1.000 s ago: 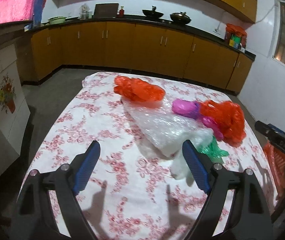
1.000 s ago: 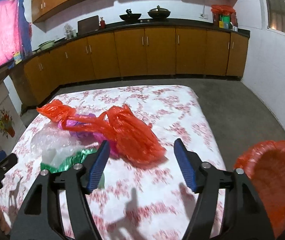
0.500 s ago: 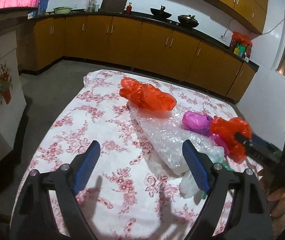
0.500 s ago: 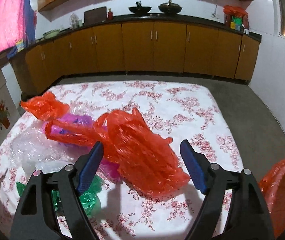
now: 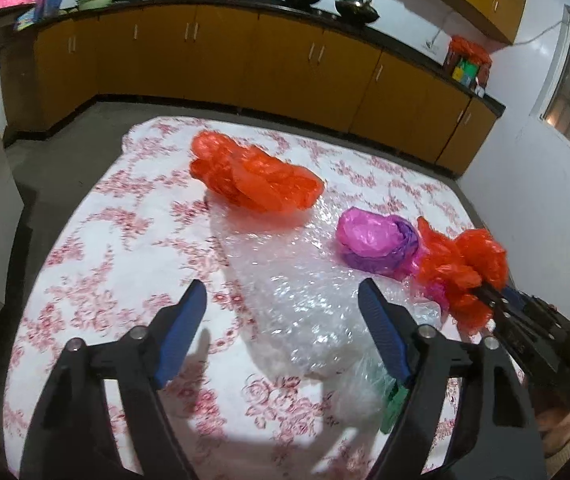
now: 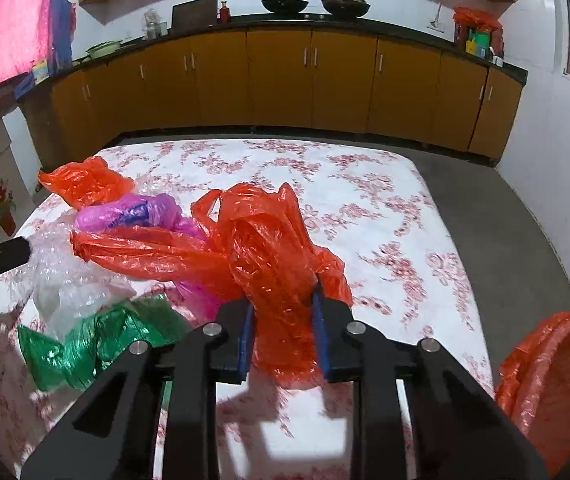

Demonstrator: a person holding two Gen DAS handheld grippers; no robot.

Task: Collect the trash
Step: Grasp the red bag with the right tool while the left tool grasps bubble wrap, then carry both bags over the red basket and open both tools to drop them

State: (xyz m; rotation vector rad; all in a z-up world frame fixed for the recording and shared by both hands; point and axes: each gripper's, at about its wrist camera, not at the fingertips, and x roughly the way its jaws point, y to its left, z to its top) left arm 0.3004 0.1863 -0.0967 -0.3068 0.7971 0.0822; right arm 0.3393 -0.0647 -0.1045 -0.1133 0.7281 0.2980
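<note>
**Trash collection: first bag gripped, nothing binned yet**

While the right gripper [image 6: 281, 334] pinches a crumpled orange plastic bag [image 6: 273, 256] between its blue pads, the bag's far end trails across the floral tablecloth [image 6: 365, 184] toward the rest of the pile. The left gripper [image 5: 283, 334] hangs spread wide above the bubble wrap [image 5: 285, 280], holding nothing.

Left on the table: a second orange bag [image 5: 253, 174] at the far side, resting on the edge of the bubble wrap; a pink-and-purple bag [image 5: 377, 240] just beside the gripped one; a green foil wrapper [image 6: 97, 340] near the front edge, partly under a clear bag [image 6: 65, 284].

An orange-lined basket [image 6: 557, 380] shows at lower right, off the table's corner; probably the bin. Its contents cannot be seen from here.

Judgement: early stage. One item secured but not yet deposited; about five pieces remain. The gripped bag may be tangled with the pink one, so lifting could drag it along.
</note>
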